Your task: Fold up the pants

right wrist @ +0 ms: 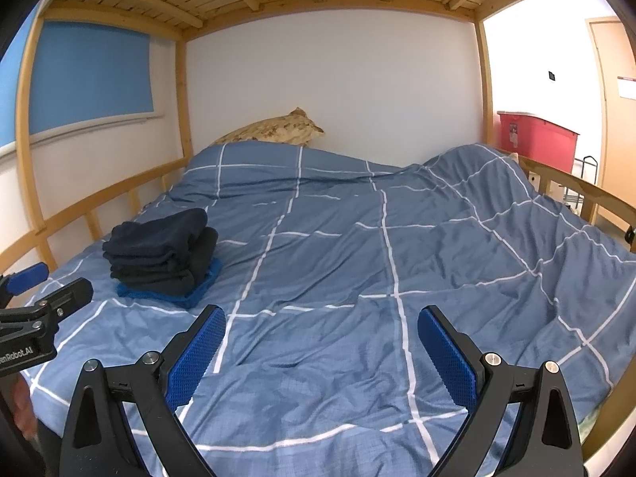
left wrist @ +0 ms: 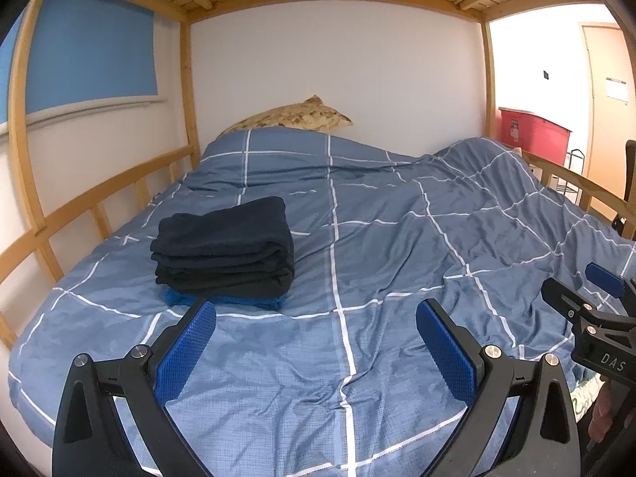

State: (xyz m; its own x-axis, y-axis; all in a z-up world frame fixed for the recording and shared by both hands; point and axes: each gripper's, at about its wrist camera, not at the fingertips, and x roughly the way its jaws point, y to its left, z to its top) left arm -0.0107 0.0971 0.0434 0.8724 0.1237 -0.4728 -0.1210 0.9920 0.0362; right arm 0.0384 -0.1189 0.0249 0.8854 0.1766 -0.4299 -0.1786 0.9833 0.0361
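Observation:
A stack of folded dark pants [left wrist: 224, 250] lies on the blue checked duvet [left wrist: 377, 238], with a bright blue folded piece at the bottom [left wrist: 222, 299]. In the right wrist view the stack [right wrist: 159, 256] lies at the left. My left gripper [left wrist: 316, 318] is open and empty, held above the duvet just in front and to the right of the stack. My right gripper [right wrist: 322, 320] is open and empty over the duvet's middle; it also shows at the right edge of the left wrist view [left wrist: 596, 298]. The left gripper shows at the left edge of the right wrist view [right wrist: 35, 294].
A patterned pillow [left wrist: 290, 117] lies at the head by the white wall. Wooden rails [left wrist: 99, 206] run along the left and right sides, and slats of the upper bunk are overhead. A red bin [left wrist: 532, 129] stands beyond the right rail. The duvet bunches up at the right [left wrist: 497, 167].

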